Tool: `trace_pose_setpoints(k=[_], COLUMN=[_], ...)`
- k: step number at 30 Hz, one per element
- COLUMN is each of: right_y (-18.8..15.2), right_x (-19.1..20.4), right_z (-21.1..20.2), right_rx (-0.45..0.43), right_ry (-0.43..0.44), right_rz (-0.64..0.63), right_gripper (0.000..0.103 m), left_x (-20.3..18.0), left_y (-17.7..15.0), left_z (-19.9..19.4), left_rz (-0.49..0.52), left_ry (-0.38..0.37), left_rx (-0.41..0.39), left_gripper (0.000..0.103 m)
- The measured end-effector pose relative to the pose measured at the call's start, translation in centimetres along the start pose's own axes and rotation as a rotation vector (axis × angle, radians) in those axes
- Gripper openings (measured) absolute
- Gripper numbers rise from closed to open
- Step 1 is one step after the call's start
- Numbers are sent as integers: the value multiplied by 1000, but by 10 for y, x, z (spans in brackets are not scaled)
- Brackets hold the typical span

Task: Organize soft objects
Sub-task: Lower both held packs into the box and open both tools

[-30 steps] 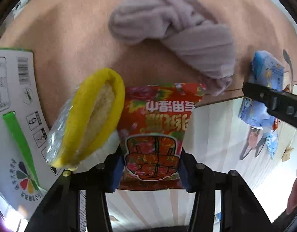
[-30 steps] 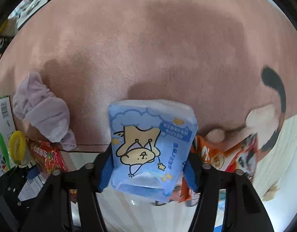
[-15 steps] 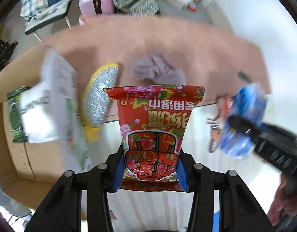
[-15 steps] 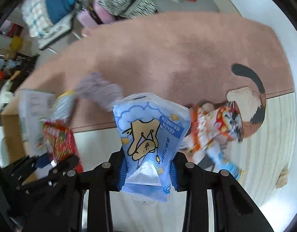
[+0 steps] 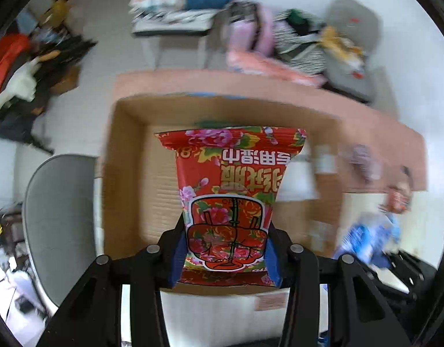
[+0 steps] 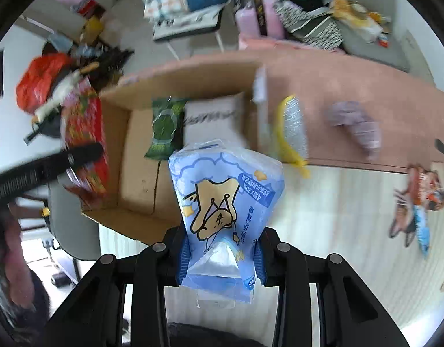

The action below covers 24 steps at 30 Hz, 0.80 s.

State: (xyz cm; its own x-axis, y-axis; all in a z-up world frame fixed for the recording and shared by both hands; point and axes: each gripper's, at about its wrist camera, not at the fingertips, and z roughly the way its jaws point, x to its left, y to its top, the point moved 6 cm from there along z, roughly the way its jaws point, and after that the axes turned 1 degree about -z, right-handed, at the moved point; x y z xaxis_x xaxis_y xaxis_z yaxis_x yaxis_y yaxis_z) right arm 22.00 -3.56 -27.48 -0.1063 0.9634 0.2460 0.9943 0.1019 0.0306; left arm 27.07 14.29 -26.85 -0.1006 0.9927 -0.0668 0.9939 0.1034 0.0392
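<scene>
My left gripper [image 5: 224,248] is shut on a red floral wipes pack [image 5: 230,190], which hangs over the open cardboard box [image 5: 129,173]. My right gripper [image 6: 221,257] is shut on a blue cartoon tissue pack [image 6: 224,199], held above the near right corner of the same box [image 6: 141,182]. A green pack [image 6: 164,127] and a white pack [image 6: 213,115] lie inside the box. To the box's right, a yellow packet [image 6: 291,133] and a lilac cloth [image 6: 357,124] lie on the pink rug [image 6: 380,86]. Blurred at the left of the right wrist view is the red pack [image 6: 86,138].
A grey chair seat [image 5: 57,225] stands left of the box. Orange and blue packs [image 6: 418,196] lie on the pale floor at the right. Bags, clothes and a chair with plaid fabric [image 6: 175,0] crowd the far side. A person's hand [image 6: 16,260] shows at lower left.
Both grippers have risen and swung left from the rug to the cardboard box, each carrying its pack. The yellow packet and lilac cloth now lie off to the right.
</scene>
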Motion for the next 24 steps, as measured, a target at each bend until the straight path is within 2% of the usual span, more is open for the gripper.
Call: trace_pose_setpoints(k=[4, 9, 14, 18, 21, 23, 24], right_y=[1, 5, 7, 9, 11, 14, 15], right_x=[14, 19, 24, 19, 18, 20, 21], right_z=[54, 98, 122, 133, 135, 129, 125], right_rx=[82, 145, 187, 217, 226, 216, 208], right_ry=[-35, -93, -141, -171, -196, -168, -154], right_rz=[14, 6, 4, 18, 32, 46, 51], right_gripper=[38, 38, 38, 40, 59, 80, 83], left_x=[42, 51, 50, 49, 55, 58, 59], left_y=[17, 33, 49, 56, 59, 59, 58], left_z=[52, 97, 121, 121, 113, 104, 98], left_rz=[-46, -66, -35, -21, -38, -41, -32], left_ry=[30, -1, 5, 6, 1, -8, 5], left_rx=[87, 172, 208, 221, 219, 203, 187], left_gripper=[42, 42, 43, 44, 46, 57, 61])
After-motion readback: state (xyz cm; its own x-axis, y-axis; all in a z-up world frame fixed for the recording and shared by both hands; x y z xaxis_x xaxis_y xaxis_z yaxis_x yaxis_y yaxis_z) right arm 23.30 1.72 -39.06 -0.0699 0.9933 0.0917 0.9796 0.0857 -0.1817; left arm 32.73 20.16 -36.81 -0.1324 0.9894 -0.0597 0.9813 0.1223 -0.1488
